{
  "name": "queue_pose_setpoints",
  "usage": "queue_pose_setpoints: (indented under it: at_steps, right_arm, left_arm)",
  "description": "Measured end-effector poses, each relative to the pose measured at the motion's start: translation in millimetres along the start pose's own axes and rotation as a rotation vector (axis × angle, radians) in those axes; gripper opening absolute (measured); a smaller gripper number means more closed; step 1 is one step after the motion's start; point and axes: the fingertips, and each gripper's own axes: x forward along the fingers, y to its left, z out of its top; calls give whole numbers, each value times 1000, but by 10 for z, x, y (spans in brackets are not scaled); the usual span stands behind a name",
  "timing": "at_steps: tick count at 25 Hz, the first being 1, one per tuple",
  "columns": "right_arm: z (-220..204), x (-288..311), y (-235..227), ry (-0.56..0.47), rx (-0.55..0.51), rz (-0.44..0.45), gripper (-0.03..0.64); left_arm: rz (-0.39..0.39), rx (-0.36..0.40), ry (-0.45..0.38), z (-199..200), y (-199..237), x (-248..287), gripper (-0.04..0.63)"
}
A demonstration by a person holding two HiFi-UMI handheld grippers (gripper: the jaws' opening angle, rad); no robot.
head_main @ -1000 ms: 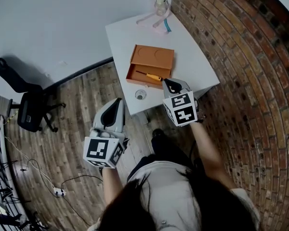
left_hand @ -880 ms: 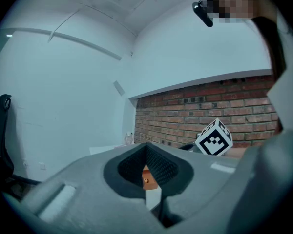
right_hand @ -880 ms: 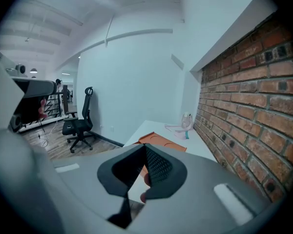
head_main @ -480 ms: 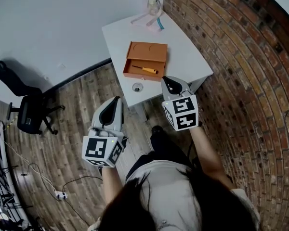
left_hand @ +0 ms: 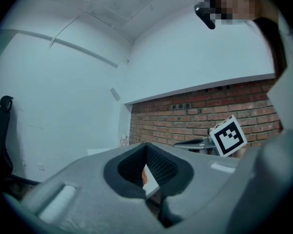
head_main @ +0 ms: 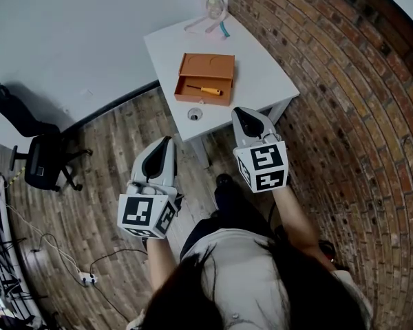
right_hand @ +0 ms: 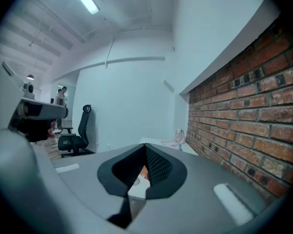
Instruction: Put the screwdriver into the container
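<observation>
Left gripper (head_main: 166, 145) and right gripper (head_main: 243, 117) both pressed together, pinching nothing; screwdriver (head_main: 205, 89) lies inside container (head_main: 204, 101) on table (head_main: 261, 67), ahead of mine.

The left gripper (head_main: 166, 143) and right gripper (head_main: 241, 113) point forward side by side, jaws closed and empty.

A white counter (head_main: 261, 67) stands in the corner where the pale wall meets the brick wall, its legs on the wood floor (head_main: 110, 150). An orange container (head_main: 210, 66) lies open near the middle of the top. A small round object (head_main: 195, 115) sits by the near edge, just in front of the container. At the far corner lie pink and blue items (head_main: 210, 22) beside a clear object (head_main: 214, 4)
</observation>
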Motion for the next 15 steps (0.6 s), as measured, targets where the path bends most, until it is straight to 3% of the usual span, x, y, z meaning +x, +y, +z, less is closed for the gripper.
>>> queue_pose_setpoints:
  at_steps: [15]
  right_arm:
    - [223,-614,213,-85,-21,-6,6]
  left_arm:
    - [-10,9,-39,66,-222,-345,2]
